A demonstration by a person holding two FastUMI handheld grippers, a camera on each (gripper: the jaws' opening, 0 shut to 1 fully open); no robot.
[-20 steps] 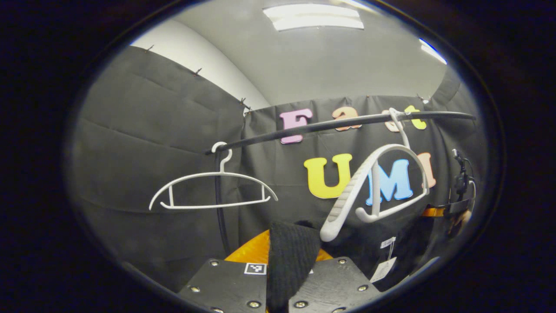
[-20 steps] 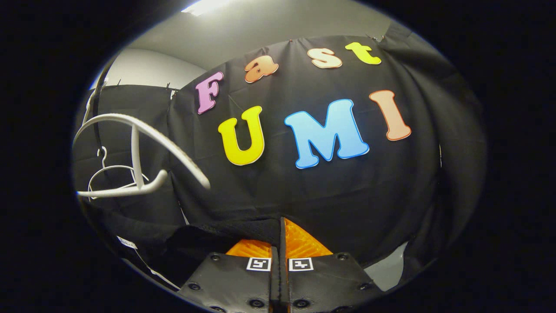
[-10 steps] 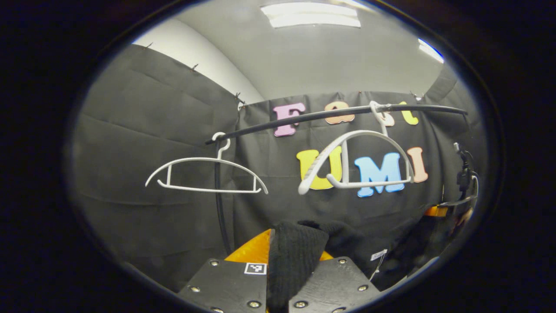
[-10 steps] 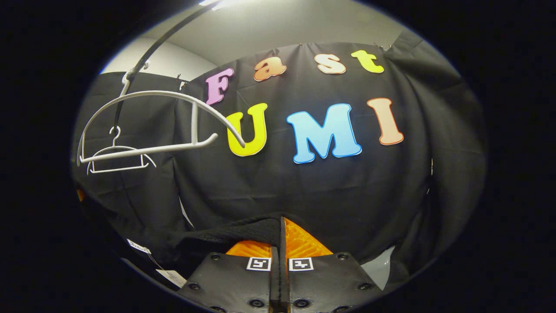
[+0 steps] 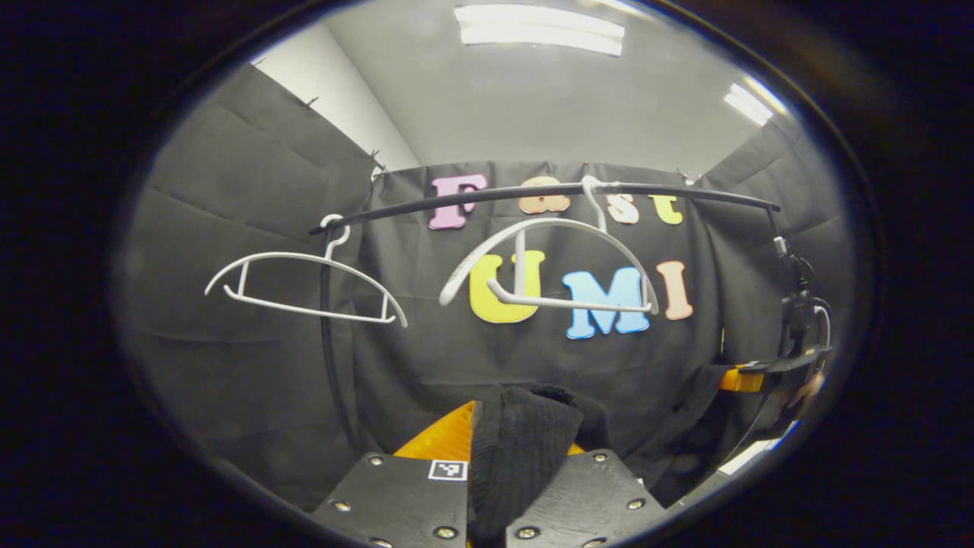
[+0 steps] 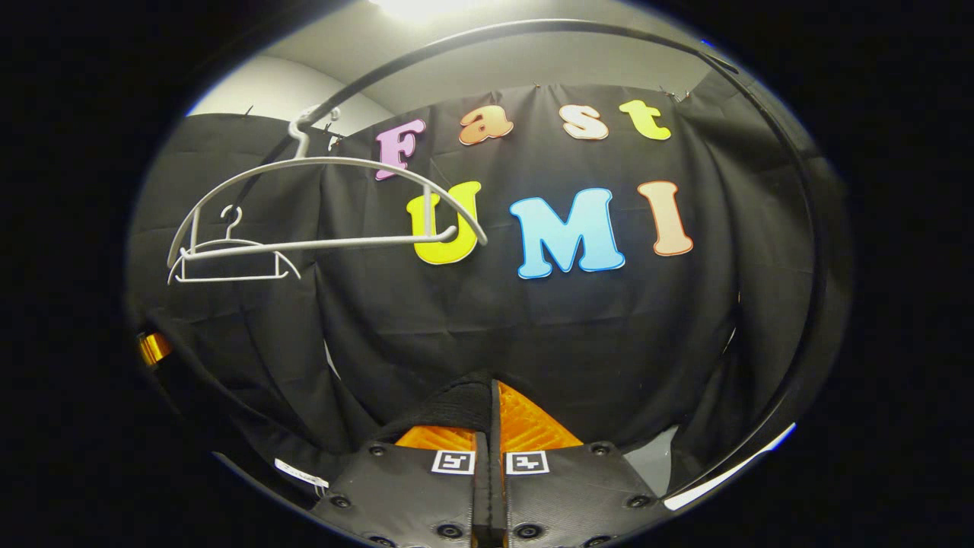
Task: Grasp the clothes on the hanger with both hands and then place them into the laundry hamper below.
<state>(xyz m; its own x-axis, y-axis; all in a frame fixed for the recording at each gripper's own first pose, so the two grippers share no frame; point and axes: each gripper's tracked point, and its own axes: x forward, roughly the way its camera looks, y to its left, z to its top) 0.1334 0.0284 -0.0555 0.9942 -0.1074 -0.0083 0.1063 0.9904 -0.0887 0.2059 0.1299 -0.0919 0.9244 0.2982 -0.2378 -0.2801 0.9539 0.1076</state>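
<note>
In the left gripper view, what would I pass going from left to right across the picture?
First hanger → rail post → black garment in the left gripper → second hanger → right gripper.

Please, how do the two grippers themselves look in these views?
Left gripper: two flat plates with round screw heads, one square black-and-white marker. Right gripper: same plates and screws, a marker on each. Seen farther off in the left gripper view, it carries a thin cable.
</note>
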